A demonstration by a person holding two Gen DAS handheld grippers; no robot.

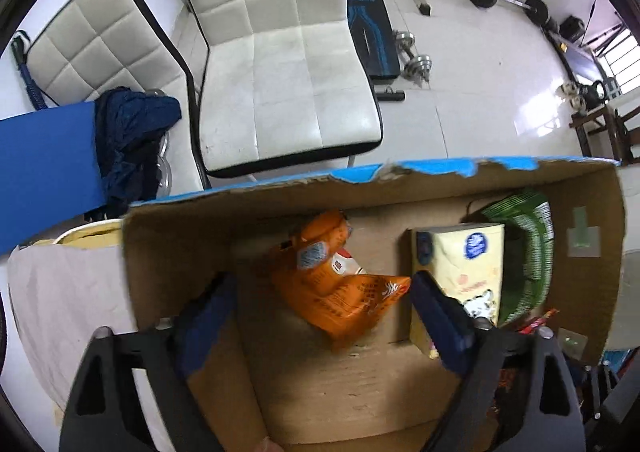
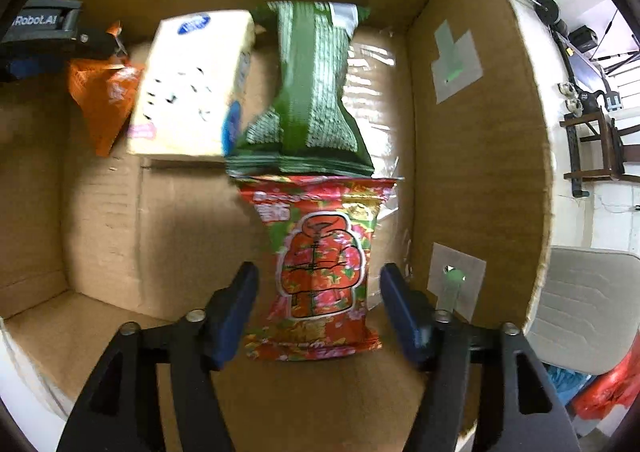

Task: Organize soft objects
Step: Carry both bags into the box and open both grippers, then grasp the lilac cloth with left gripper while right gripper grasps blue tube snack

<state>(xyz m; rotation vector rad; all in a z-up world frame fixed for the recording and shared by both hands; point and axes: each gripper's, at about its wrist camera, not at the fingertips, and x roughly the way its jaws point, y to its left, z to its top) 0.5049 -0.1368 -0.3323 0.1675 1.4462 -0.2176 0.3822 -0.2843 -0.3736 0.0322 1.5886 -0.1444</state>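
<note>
A cardboard box (image 1: 180, 252) holds soft packs. In the left wrist view an orange snack bag (image 1: 340, 292) lies on the box floor between the fingers of my open left gripper (image 1: 320, 304); a cream tissue pack (image 1: 460, 268) and a green bag (image 1: 528, 252) lie to its right. In the right wrist view my open right gripper (image 2: 318, 308) straddles a red patterned bag (image 2: 320, 268) without touching it. Beyond it lie the green bag (image 2: 308, 92), the tissue pack (image 2: 192, 88) and the orange bag (image 2: 100, 100). The left gripper (image 2: 80, 40) shows at the far left.
The box wall (image 2: 472, 132) stands to the right of the red bag. Two white quilted chairs (image 1: 280, 52) stand beyond the box, with dark blue cloth (image 1: 132, 136) on a blue surface (image 1: 44, 164). Weights (image 1: 416, 56) lie on the white floor.
</note>
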